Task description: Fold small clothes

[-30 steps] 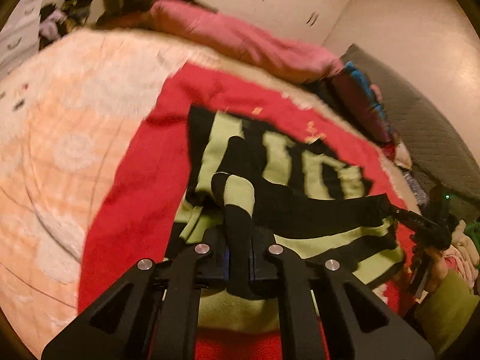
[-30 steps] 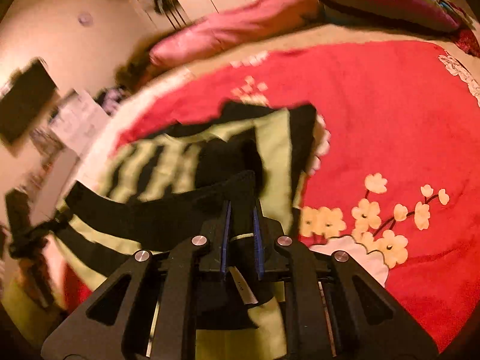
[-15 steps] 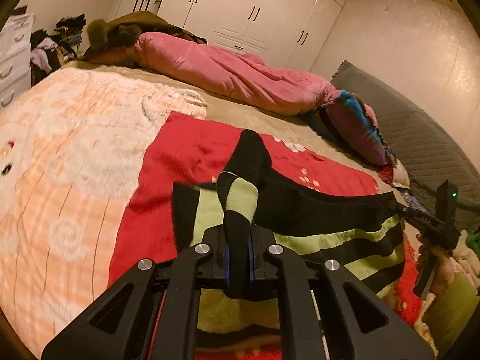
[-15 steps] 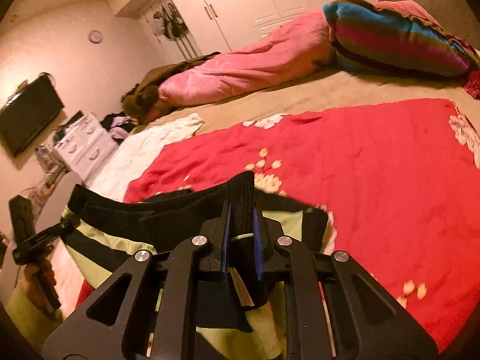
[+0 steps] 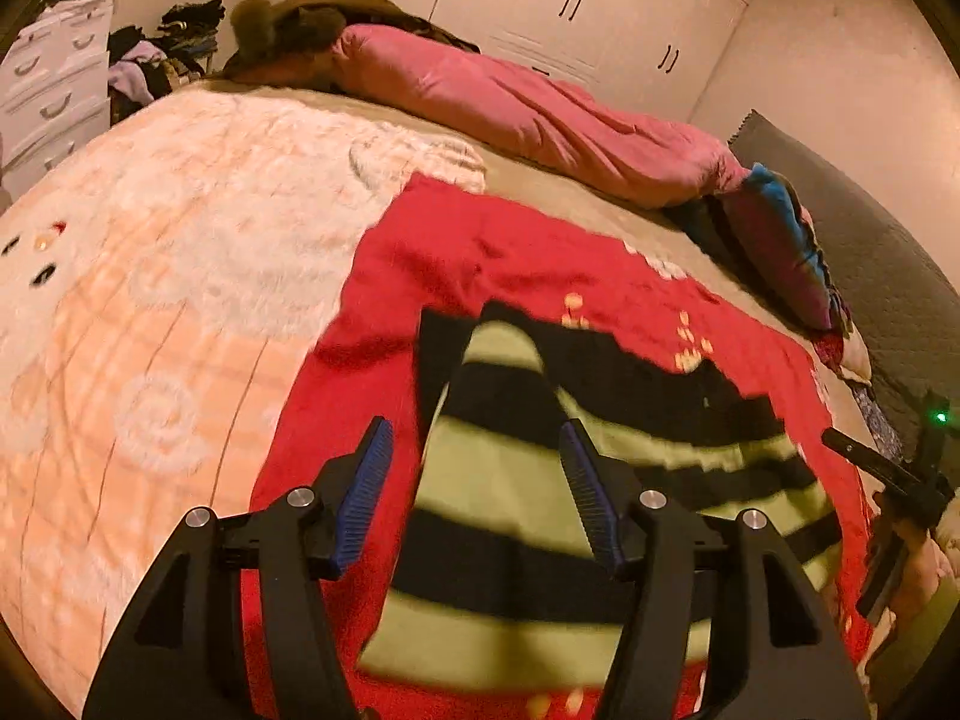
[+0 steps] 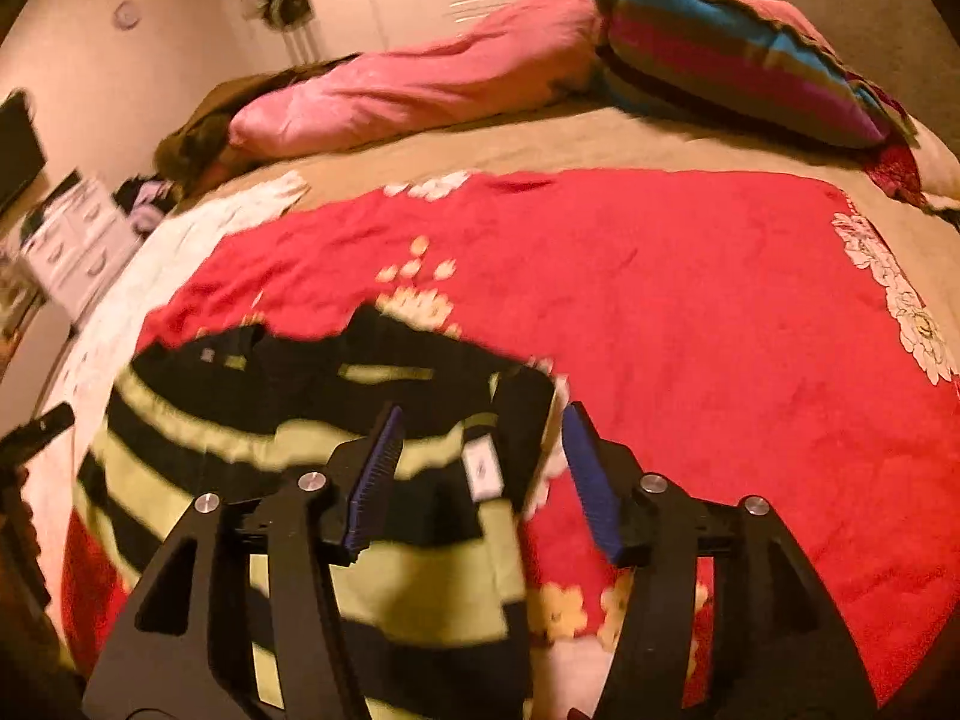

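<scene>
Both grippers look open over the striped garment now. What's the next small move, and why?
Probably draw both grippers straight back. The left gripper and right gripper stand open with nothing pinched, and the striped garment lies folded on the red blanket.

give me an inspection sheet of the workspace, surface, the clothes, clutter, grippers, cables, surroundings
Surface: red floral blanket over a peach blanket on the bed.
Job's things: black and green striped garment lying on the red blanket, white tag showing.
Clutter: pink duvet, striped pillow.
Grippers: left gripper open, right gripper open, both empty above the garment.
Cables: nothing seen.
Surroundings: white wardrobes, drawer unit.
</scene>
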The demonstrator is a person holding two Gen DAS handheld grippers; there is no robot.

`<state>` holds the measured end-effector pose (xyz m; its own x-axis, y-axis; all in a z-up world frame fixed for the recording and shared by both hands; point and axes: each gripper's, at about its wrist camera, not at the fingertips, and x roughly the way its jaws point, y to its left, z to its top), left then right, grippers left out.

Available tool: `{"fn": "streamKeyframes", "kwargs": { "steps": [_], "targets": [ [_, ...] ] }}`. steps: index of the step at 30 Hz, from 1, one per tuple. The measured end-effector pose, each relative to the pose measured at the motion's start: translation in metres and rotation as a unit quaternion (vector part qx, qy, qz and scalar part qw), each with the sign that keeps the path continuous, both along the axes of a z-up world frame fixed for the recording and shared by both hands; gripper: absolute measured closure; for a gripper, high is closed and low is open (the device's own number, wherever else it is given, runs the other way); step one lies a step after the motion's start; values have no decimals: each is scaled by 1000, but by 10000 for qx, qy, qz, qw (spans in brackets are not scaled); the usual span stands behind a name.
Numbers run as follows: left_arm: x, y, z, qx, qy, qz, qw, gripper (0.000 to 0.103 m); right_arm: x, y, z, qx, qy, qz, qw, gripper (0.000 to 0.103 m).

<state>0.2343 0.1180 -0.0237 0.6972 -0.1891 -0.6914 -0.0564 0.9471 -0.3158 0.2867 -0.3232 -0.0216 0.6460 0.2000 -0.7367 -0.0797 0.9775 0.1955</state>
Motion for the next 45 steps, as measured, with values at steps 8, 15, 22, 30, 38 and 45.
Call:
{"fn": "streamKeyframes", "kwargs": {
  "steps": [8,15,22,30,38,45],
  "targets": [
    [-7,-11,-40,-44,588,-281,9979,47,13,32,-32,-433,567,482,9963,52],
    [-12,-1,-39,-119,509,-130,9985,92,15,13,-25,-207,278,93,9994,99],
    [-13,6,-49,-312,576,22,9978,92,28,-6,-55,-108,731,-356,9966,83],
    [-19,3,-36,-125,473,7,9988,90,-20,-23,-15,339,12,-499,9982,45],
    [-36,-2,-15,167,347,53,9992,89,-65,7,10,21,-349,-65,9994,30],
    [-34,4,-26,-62,573,71,9983,58,-71,26,2,16,-213,60,9998,26]
  ]
}}
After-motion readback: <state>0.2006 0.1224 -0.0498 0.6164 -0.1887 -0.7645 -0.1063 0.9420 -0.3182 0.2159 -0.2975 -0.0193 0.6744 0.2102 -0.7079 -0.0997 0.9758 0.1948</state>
